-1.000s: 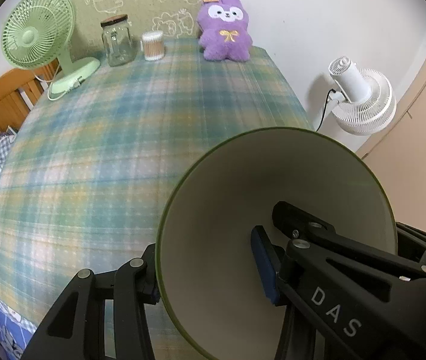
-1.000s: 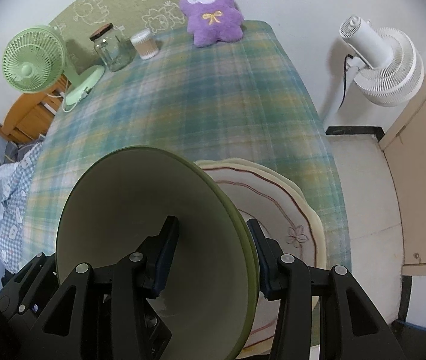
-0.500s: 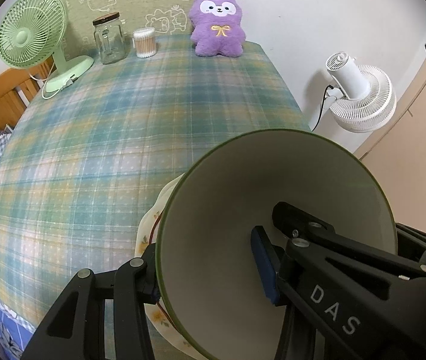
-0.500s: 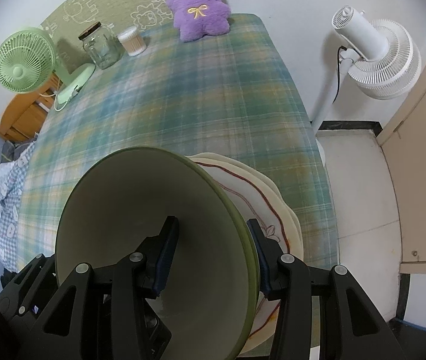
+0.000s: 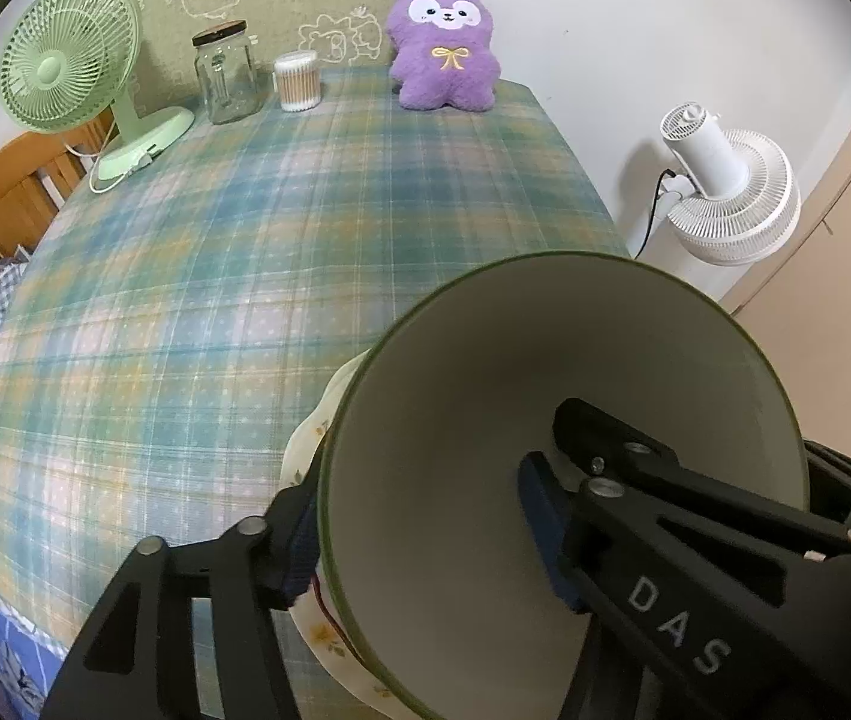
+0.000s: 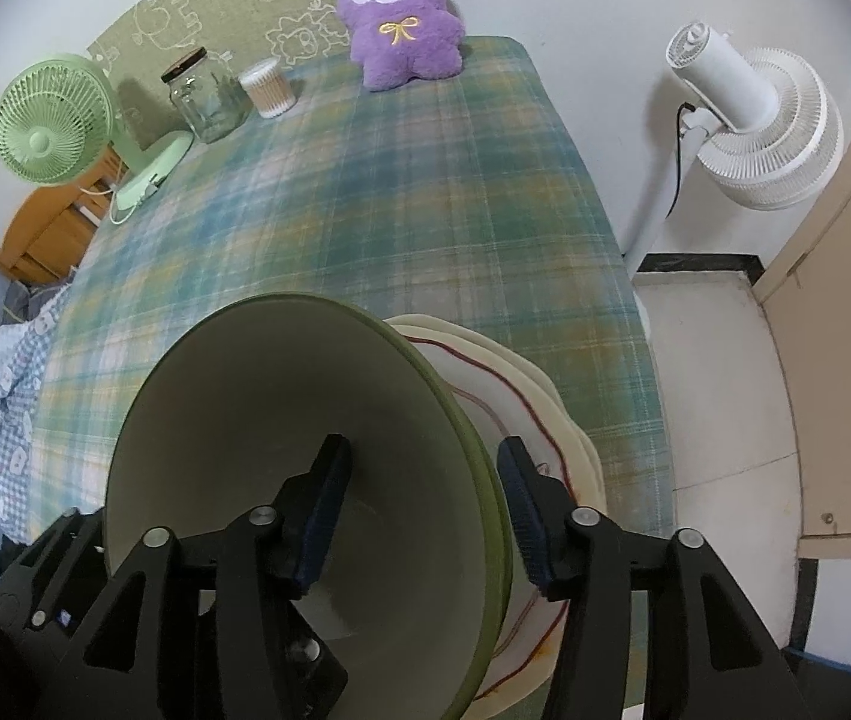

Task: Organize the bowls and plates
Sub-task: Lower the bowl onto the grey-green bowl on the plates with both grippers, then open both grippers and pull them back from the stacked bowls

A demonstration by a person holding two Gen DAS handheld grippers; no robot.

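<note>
A green bowl with a cream inside (image 5: 485,408) fills the lower right of the left wrist view. My left gripper (image 5: 419,534) is shut on its near rim, one pad inside and one outside. The same bowl (image 6: 257,420) fills the lower left of the right wrist view. My right gripper (image 6: 419,504) is shut on its opposite rim. Under the bowl lies a stack of cream plates with a red line and small flowers (image 6: 539,420), seen as a sliver in the left wrist view (image 5: 305,450). Whether the bowl touches the plates is hidden.
The plaid tablecloth (image 5: 245,252) covers the table. At the far edge stand a green desk fan (image 5: 74,81), a glass jar (image 5: 227,75), a tub of cotton swabs (image 5: 298,81) and a purple plush toy (image 5: 443,54). A white floor fan (image 6: 749,120) stands right of the table.
Both grippers have carried the bowl toward the table's near right corner and down over the plate stack. The plates have come into the left wrist view. Both grips are unchanged.
</note>
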